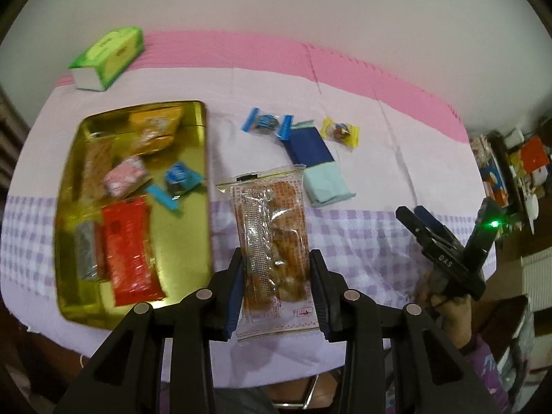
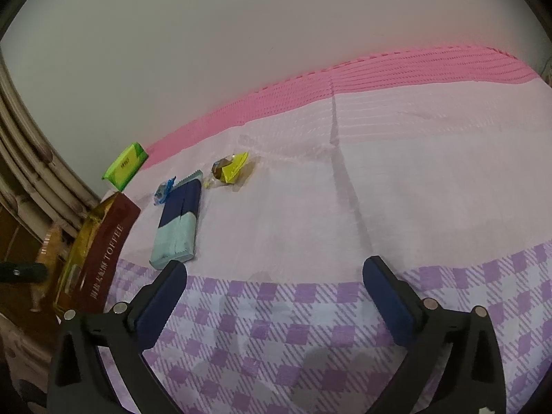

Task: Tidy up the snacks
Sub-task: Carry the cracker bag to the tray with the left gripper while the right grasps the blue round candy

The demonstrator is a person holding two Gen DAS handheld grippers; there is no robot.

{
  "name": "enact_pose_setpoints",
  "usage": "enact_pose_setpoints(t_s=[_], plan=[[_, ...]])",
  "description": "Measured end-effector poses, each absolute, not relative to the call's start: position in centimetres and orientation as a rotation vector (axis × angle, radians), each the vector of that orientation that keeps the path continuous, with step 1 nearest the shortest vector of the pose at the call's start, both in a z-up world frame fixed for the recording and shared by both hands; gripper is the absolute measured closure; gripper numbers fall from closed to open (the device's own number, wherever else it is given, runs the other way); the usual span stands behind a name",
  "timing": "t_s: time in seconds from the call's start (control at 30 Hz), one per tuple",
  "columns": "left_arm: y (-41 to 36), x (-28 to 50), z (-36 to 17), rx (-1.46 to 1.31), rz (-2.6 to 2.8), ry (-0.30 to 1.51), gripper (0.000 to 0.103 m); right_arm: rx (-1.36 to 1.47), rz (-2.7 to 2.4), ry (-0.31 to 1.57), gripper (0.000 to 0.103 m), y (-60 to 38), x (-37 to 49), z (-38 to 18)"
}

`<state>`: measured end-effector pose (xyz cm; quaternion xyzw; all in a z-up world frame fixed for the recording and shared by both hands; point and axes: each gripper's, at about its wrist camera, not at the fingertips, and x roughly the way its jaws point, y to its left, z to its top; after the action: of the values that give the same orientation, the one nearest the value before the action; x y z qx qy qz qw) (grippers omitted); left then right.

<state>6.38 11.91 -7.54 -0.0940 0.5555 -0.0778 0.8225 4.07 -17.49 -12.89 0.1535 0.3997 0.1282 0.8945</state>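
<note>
My left gripper (image 1: 276,258) is shut on a clear-wrapped packet with an orange-brown snack (image 1: 272,227), held over the checked cloth just right of the gold tin (image 1: 193,227). Inside the tin lie several snacks, among them a red packet (image 1: 129,248) and a blue-wrapped candy (image 1: 176,181). On the cloth beyond lie a navy-and-mint packet (image 1: 317,162) (image 2: 177,227), a blue candy (image 1: 267,124) (image 2: 164,191) and a yellow candy (image 1: 339,131) (image 2: 229,170). My right gripper (image 2: 276,272) (image 1: 410,212) stands wide open and empty above the purple checks, right of the packet.
A green box (image 1: 110,57) (image 2: 126,165) sits at the back left near the wall. The tin's brown side (image 2: 107,248) reads TOFFEE and borders the table's left end. Cluttered furniture (image 1: 517,172) stands off the table's right edge. A hand and a purple sleeve (image 1: 483,355) hold the right gripper.
</note>
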Motion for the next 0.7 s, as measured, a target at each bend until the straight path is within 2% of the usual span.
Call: enact_pose_setpoints(t_s=[0.13,0.2,0.23,0.47,0.53,0.67,0.7], plan=[[14.5,4.7,-6.5,-0.217,-0.143,1.154,0.067,0.239,0.237,0.876,0.002,-16.7,4.4,-12.6],[15.4,4.2,-6.2,-0.226,-0.142,1.142,0.067,0.218,0.276,0.878,0.023,-16.0,4.5,-11.4],[15.8,4.0,-6.0,-0.227,-0.139,1.135,0.067,0.203,0.317,0.866,0.026,-15.3,4.5,-10.5],[18.0,3.2,-6.8,-0.257,-0.141,1.127,0.067,-0.105,0.577,0.797,0.029,-5.1,6.8,-3.3],[18.3,3.2,-6.9,-0.255,-0.135,1.123,0.067,-0.19,0.608,0.801,0.031,-2.5,8.3,-3.2],[18.9,3.3,-7.1,-0.262,-0.126,1.116,0.067,-0.31,0.654,0.865,0.046,1.2,11.5,-5.1],[19.1,3.4,-7.1,-0.262,-0.122,1.114,0.067,-0.339,0.657,0.878,0.047,1.8,12.1,-5.7]])
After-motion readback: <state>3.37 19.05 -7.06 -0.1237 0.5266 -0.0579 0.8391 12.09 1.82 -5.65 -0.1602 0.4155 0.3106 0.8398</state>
